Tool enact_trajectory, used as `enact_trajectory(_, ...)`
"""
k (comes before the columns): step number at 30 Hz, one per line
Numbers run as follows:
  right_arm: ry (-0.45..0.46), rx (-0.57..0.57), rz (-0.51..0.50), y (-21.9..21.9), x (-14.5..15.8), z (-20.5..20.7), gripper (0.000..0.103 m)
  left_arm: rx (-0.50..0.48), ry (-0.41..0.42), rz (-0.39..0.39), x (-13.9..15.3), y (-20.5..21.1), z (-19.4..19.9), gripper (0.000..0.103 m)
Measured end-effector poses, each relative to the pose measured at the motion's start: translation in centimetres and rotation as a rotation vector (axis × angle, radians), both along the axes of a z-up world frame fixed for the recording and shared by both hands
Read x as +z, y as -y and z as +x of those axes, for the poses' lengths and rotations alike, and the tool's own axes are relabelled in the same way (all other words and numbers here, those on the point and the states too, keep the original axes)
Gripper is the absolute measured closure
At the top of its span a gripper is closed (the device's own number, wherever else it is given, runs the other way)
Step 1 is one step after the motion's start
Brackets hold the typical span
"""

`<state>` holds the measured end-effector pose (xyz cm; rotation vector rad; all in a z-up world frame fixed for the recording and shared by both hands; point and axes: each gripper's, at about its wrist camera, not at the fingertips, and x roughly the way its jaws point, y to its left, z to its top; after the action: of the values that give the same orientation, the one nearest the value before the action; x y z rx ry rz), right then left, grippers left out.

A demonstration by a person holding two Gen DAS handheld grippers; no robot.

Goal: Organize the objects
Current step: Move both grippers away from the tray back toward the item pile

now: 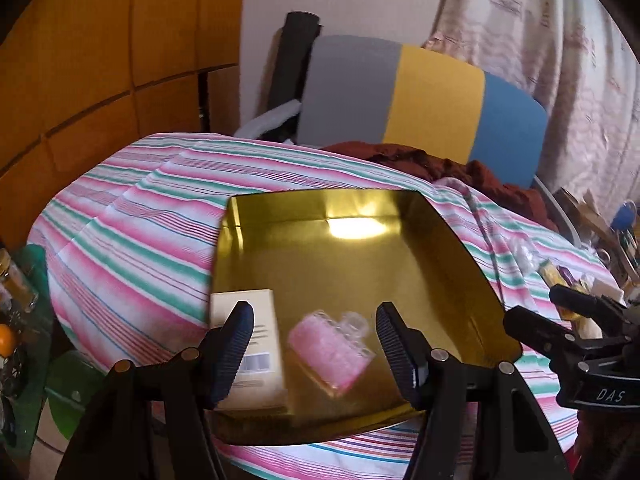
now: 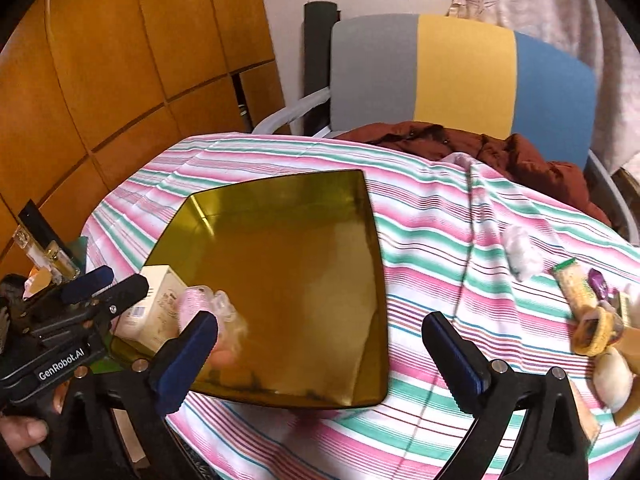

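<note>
The left gripper (image 1: 314,344) is spread wide and holds nothing; a pink bottle (image 1: 331,354) lies between its fingers inside the gold tray (image 1: 360,256), with a cream box (image 1: 250,344) behind its left finger. The right gripper (image 2: 320,356) is also spread and empty, with the tray directly ahead and small loose items (image 2: 592,320) to its right on the striped cloth (image 2: 460,240).

A lived-in room of a home.
A striped tablecloth (image 2: 440,240) covers a table, with a grey, yellow and blue chair (image 2: 460,72) behind it and a rust-brown garment (image 2: 500,152) heaped on the seat; wooden cupboard panels (image 2: 120,60) and a pale curtain (image 1: 540,40) line the walls.
</note>
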<state>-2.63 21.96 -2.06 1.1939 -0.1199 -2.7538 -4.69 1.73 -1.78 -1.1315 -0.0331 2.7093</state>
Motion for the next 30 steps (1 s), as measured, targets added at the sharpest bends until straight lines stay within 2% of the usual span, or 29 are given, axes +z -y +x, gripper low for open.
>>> enact_trajectory(5, -0.002, -0.058, -0.015, -2.4, -0.2, 0.9, 0.0, -0.076, 0.018, 0.004, -0.3, -2.1, 0.0, 0.039)
enact_trajectory(9, 0.009, -0.121, -0.02, -4.8, -0.4, 1.5, 0.0, -0.145, 0.036, 0.036, -0.4, -3.8, 0.1, 0.039)
enact_trajectory(20, 0.033, -0.357, -0.058, -14.6, -0.5, 4.4, 0.0, -0.309, 0.055, 0.041, -0.2, -9.0, 1.0, 0.039)
enact_trajectory(25, -0.013, -0.526, -0.06, -21.5, 1.6, 6.9, 0.0, -0.412, 0.067, 0.029, 0.0, -11.9, 1.6, 0.038)
enact_trajectory(29, -0.084, -0.706, -0.085, -27.7, 3.2, 9.2, 0.0, -0.563, 0.065, 0.006, 0.0, -15.7, 3.1, 0.037)
enact_trajectory(30, -0.101, -0.747, -0.091, -29.1, 3.2, 9.8, 0.0, -0.605, 0.063, -0.002, -0.1, -16.8, 3.5, 0.034)
